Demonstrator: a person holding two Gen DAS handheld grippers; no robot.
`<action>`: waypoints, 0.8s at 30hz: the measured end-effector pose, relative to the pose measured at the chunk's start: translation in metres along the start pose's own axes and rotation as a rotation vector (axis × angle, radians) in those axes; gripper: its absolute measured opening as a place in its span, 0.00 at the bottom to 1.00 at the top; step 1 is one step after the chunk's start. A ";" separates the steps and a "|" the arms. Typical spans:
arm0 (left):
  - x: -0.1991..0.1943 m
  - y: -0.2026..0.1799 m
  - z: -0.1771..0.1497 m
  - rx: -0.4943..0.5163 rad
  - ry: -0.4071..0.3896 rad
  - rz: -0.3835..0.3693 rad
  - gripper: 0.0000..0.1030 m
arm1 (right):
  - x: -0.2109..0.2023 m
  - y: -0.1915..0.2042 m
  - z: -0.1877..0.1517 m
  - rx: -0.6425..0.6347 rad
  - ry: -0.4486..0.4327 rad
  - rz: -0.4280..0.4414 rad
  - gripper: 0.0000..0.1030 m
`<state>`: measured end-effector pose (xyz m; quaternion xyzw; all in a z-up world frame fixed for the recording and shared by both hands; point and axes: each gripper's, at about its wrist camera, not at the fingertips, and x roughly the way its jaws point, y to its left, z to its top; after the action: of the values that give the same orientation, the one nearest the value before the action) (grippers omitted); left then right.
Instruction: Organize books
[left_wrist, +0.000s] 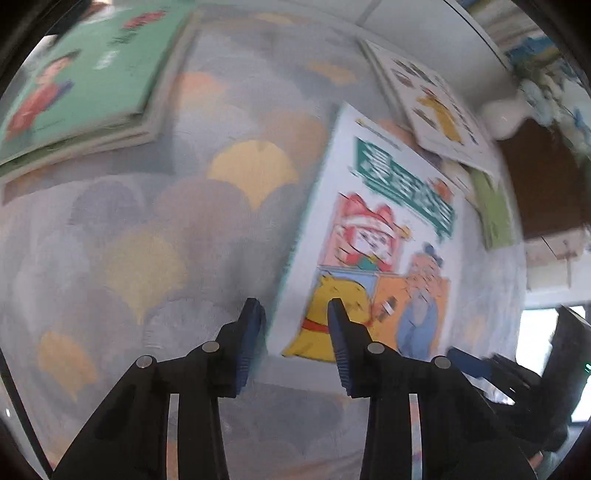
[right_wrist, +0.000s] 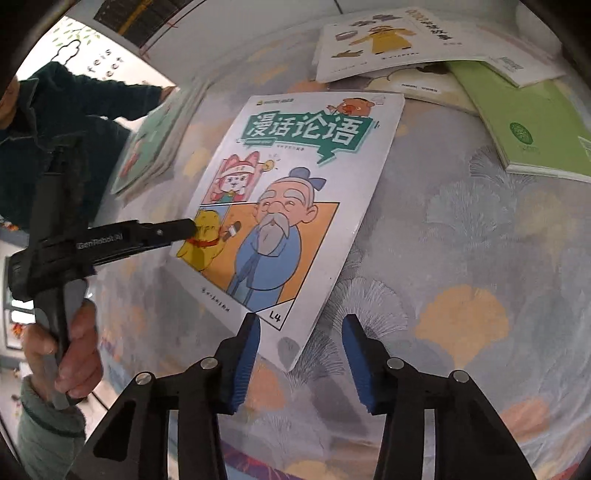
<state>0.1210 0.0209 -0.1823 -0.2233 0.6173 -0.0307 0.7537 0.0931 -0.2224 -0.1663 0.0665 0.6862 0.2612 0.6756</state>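
A white comic book with a green title banner and an old bearded man (right_wrist: 291, 206) lies flat on the patterned cloth; it also shows in the left wrist view (left_wrist: 373, 243). My left gripper (left_wrist: 295, 314) is open, its jaws astride the book's near left edge, one fingertip (right_wrist: 184, 227) over the yellow dog. My right gripper (right_wrist: 301, 328) is open just above the book's near corner, holding nothing. A stack of green-covered books (left_wrist: 85, 74) lies far left, also in the right wrist view (right_wrist: 155, 144).
A white book with a yellow-robed figure (right_wrist: 388, 40) and a light green book (right_wrist: 532, 125) lie overlapping at the far right. A grey cloth with fan patterns (right_wrist: 461, 258) covers the surface. The person's hand (right_wrist: 70, 354) holds the left gripper's handle.
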 end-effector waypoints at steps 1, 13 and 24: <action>0.001 0.000 0.000 0.014 0.001 -0.012 0.35 | 0.004 0.004 -0.002 0.009 0.000 -0.003 0.42; -0.041 0.023 0.001 0.044 -0.005 -0.599 0.45 | -0.004 -0.028 -0.003 0.182 -0.055 0.138 0.43; 0.017 0.009 0.001 0.008 0.093 -0.463 0.33 | -0.010 -0.056 -0.014 0.344 -0.103 0.256 0.45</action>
<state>0.1242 0.0239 -0.2008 -0.3543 0.5837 -0.2154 0.6981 0.0945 -0.2780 -0.1834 0.2806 0.6710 0.2204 0.6499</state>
